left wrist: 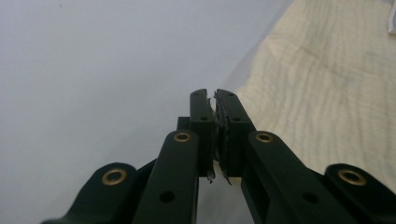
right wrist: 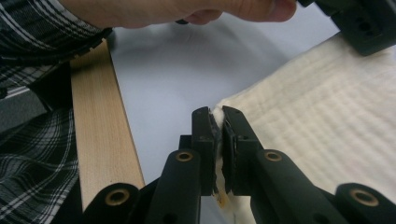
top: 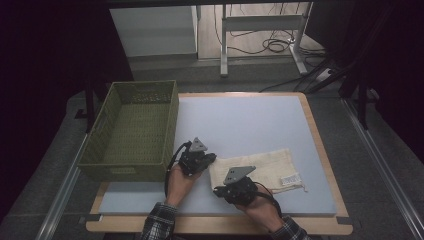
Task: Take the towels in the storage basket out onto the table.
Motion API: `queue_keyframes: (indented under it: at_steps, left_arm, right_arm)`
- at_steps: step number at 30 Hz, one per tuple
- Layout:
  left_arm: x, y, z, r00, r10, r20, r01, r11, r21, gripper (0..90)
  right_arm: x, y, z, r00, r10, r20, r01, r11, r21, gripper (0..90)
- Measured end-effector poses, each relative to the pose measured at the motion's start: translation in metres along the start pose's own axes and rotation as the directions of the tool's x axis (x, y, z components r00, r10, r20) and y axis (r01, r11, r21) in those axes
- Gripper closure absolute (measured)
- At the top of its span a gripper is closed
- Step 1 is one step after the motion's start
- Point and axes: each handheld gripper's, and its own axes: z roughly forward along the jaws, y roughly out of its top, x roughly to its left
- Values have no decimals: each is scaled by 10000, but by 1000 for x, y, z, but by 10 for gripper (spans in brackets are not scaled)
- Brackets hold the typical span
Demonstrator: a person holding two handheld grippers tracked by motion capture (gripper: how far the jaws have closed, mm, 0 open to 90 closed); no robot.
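Plaid sleeves (top: 159, 220) come in at the bottom edge of the high view, nearest the camera, each hand carrying a black claw over the bench (top: 260, 122). Covering most of that wooden-edged bench is a pale blue-grey mat. At its left edge sits a green woven basket (top: 131, 131), rectangular and deep, with its near wall just beside the left hand.

On the mat's near right part lies a cream cloth drawstring bag (top: 272, 167), flat, with a small white label (top: 289, 179) near its right end. Its left end lies between the two claws.

Holding at the bag's upper left corner is the left claw (top: 210, 159). In the left gripper view its jaws stand pressed almost together, with a thin pale sliver showing in the slit between the pads, and the cream cloth (left wrist: 327, 79) spreads away to their right. Whether that sliver is the bag's edge I cannot tell for certain.

At the bag's near left corner sits the right claw (top: 218, 190). In the right gripper view its jaws are narrow and pinch the corner of the cream cloth (right wrist: 327, 116), whose fabric bunches between the pads.
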Motion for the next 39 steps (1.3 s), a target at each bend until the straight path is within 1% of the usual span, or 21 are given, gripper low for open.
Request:
queue_keyframes:
  at_steps: [1, 2, 3, 5, 6, 9, 10, 11, 15, 16, 17, 23, 27, 28, 29, 31, 32, 33, 37, 38, 39]
  left_arm:
    - [0, 0, 0, 10000, 0, 0, 0, 10000, 0, 860]
    - [-1, 3, 0, 10000, 24, 13, -24, 10000, -68, 861]
    - [-2, 5, 1, 10000, 41, 50, -40, 9999, -103, 861]
    - [-4, 10, 2, 9999, 151, 74, -150, 9998, -95, 860]
    - [-6, 14, 4, 9997, 160, 187, -157, 9997, -177, 860]
    - [-8, 18, 7, 9995, 222, 218, -216, 9995, -241, 860]
    - [-9, 21, 8, 9993, 255, 263, -248, 9994, -252, 860]
    - [-10, 23, 10, 9991, 305, 293, -297, 9992, -273, 860]
    - [-16, 36, 19, 9972, 547, 502, -530, 9980, -347, 860]
    - [-20, 42, 24, 9960, 716, 544, -698, 9970, -338, 859]
    - [-20, 42, 24, 9960, 716, 544, -698, 9970, -338, 858]
    - [-30, 59, 42, 9911, 1099, 752, -1074, 9936, -362, 851]
    - [-38, 70, 57, 9880, 1238, 923, -1207, 9919, -389, 849]
    - [-41, 73, 60, 9869, 1312, 944, -1281, 9910, -385, 848]
    - [-43, 76, 64, 9854, 1390, 979, -1358, 9900, -390, 848]
    - [-48, 81, 70, 9834, 1505, 1011, -1472, 9883, -391, 848]
    - [-53, 86, 77, 9807, 1652, 1042, -1621, 9861, -369, 846]
    - [-53, 86, 77, 9807, 1652, 1042, -1621, 9861, -369, 845]
    - [-62, 94, 88, 9778, 1784, 1102, -1744, 9837, -447, 839]
    - [-65, 96, 91, 9772, 1804, 1123, -1763, 9833, -459, 838]
    - [-66, 98, 94, 9750, 1914, 1129, -1880, 9813, -402, 838]
  right_arm:
    - [0, 0, 0, 10000, 0, 0, 0, 10000, 0, 839]
    - [-1, 0, -8, 9999, 34, 96, -33, 9999, -163, 840]
    - [-1, 0, -8, 9999, 34, 96, -33, 9999, -163, 840]
    - [-3, -1, -15, 9998, 79, 176, -74, 9995, -305, 839]
    - [-5, -3, -22, 9994, 121, 310, -108, 9991, -415, 839]
    - [-8, -6, -29, 9989, 193, 433, -172, 9987, -490, 839]
    - [-11, -10, -36, 9979, 253, 589, -221, 9982, -554, 839]
    - [-11, -10, -36, 9979, 253, 589, -221, 9982, -554, 839]
    - [-18, -19, -51, 9945, 507, 917, -441, 9964, -723, 840]
    - [-21, -24, -56, 9925, 610, 1062, -530, 9956, -768, 840]
    - [-21, -24, -56, 9925, 610, 1062, -530, 9956, -768, 840]
    - [-33, -42, -77, 9819, 1093, 1550, -953, 9909, -951, 840]
    - [-39, -53, -90, 9734, 1411, 1806, -1219, 9861, -1134, 840]
    - [-42, -58, -97, 9686, 1531, 1960, -1318, 9843, -1176, 840]
    - [-42, -58, -97, 9686, 1531, 1960, -1318, 9843, -1176, 840]
    - [-44, -63, -103, 9642, 1616, 2100, -1375, 9826, -1249, 840]
    - [-46, -68, -109, 9599, 1695, 2235, -1429, 9811, -1306, 840]
    - [-46, -68, -109, 9599, 1695, 2235, -1429, 9811, -1306, 840]
    - [-49, -78, -119, 9504, 1953, 2420, -1651, 9764, -1395, 840]
    - [-51, -82, -124, 9462, 2043, 2509, -1737, 9750, -1387, 840]
    - [-51, -82, -124, 9462, 2043, 2509, -1737, 9750, -1387, 840]
